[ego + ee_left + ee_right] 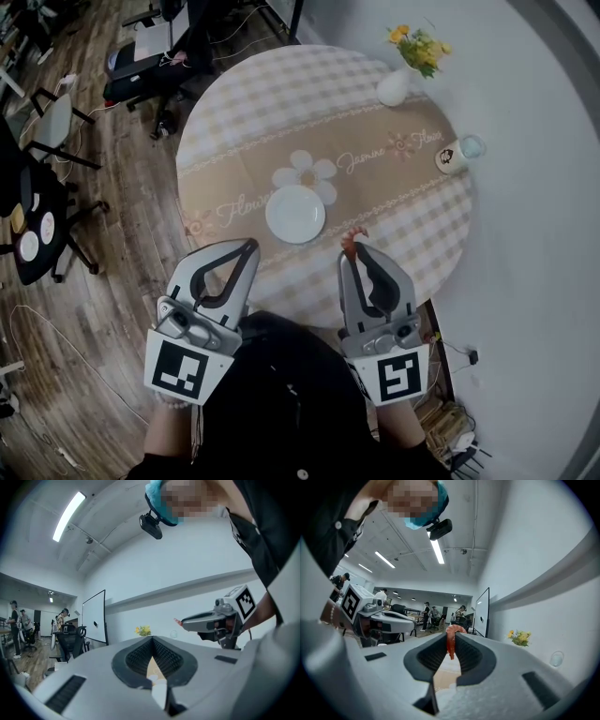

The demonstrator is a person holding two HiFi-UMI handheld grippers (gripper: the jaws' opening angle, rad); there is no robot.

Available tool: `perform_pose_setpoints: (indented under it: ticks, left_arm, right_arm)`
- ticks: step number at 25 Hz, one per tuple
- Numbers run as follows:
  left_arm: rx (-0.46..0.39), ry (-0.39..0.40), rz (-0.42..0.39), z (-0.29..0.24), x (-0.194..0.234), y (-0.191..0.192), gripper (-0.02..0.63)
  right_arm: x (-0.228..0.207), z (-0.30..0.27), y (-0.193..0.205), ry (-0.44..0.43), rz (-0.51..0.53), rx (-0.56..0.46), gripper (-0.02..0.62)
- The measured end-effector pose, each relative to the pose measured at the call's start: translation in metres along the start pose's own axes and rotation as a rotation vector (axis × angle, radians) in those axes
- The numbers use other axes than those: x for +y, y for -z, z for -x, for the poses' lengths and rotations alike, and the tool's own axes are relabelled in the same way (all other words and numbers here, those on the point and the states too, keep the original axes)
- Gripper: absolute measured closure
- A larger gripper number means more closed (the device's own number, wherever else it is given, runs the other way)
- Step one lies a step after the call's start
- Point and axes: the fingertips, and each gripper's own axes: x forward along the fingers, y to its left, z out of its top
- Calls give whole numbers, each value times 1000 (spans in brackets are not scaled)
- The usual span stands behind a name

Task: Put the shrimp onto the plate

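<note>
The shrimp (351, 241) is red and thin. It is pinched at the very tip of the right gripper (352, 253), whose fingers (433, 656) are squeezed tight on it. The shrimp lies in line with the fingers and its curled end pokes out past them. It is up in the air, over the near part of the desk (412, 225).

The white plate (295, 214) sits in the middle of the desk, and nothing is on it. From the shrimp, the plate is a little ahead and off to the left, quite near. So the right gripper is the one to go there, I think.

The left gripper (249, 246) is close to the plate too, on its other side. Its fingers are closed with nothing in them.

The way to the plate is open. The flower vase (394, 87) and the cup (457, 153) stand far off at the back of the desk.
</note>
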Motion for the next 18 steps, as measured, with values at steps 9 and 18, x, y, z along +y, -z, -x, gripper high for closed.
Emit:
perform_pose_setpoints:
  ticks: [9,18]
  left_arm:
    - [4,-45,5,1,-6,-4,606]
    - [11,-79,11,0,-5,-1,606]
  right_arm:
    - [1,3,4,-49,-31,21,555]
    - [3,-3,11,-104,-20,21,555]
